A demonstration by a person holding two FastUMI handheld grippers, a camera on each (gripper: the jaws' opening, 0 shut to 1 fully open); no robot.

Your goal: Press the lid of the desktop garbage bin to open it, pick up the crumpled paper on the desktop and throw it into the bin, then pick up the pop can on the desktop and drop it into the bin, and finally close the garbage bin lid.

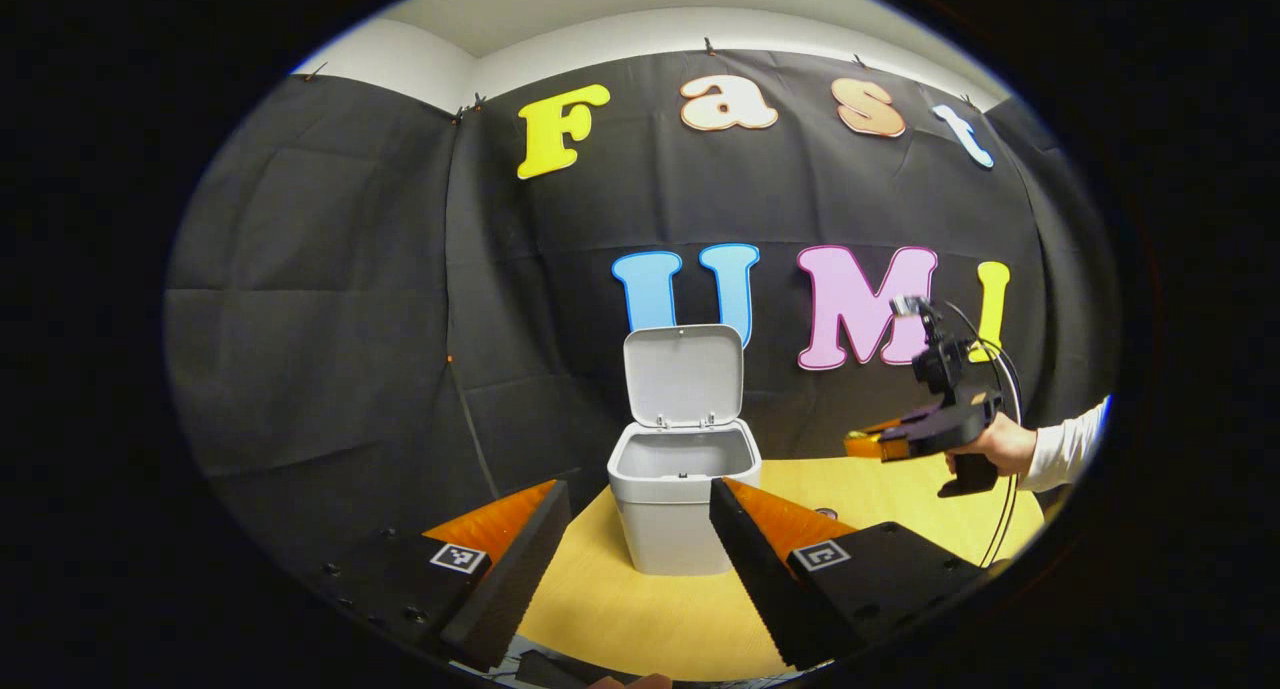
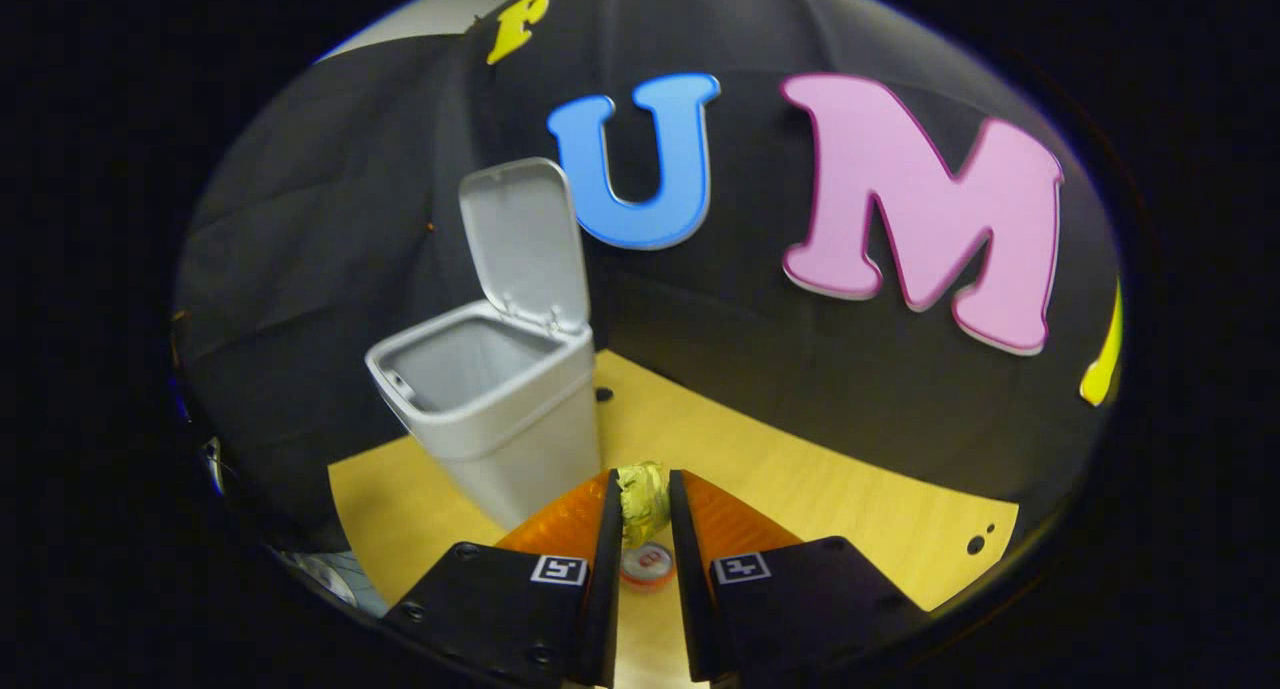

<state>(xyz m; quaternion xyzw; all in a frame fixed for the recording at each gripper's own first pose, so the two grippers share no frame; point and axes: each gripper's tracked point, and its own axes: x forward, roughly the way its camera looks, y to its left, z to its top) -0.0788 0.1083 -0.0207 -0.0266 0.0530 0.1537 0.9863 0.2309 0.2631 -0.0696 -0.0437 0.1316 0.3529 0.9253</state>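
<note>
Left gripper [image 1: 640, 529], seen in its own view: fingers [image 1: 520, 559] spread wide apart, nothing between them, pointing level and forward. Ahead of it and to its right, the right gripper [image 1: 865, 444] is held raised in a hand [image 1: 990, 444] with a white sleeve [image 1: 1065, 449], pointing across to the left. In the right gripper view, the right gripper's fingers [image 2: 690, 559] stand narrowly apart, pressing from both sides on a crumpled paper [image 2: 642, 499].

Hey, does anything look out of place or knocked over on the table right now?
Nothing stands out. The bin stands upright with its lid open, the right claw grips the crumpled paper, and the can sits on the table below.
</note>
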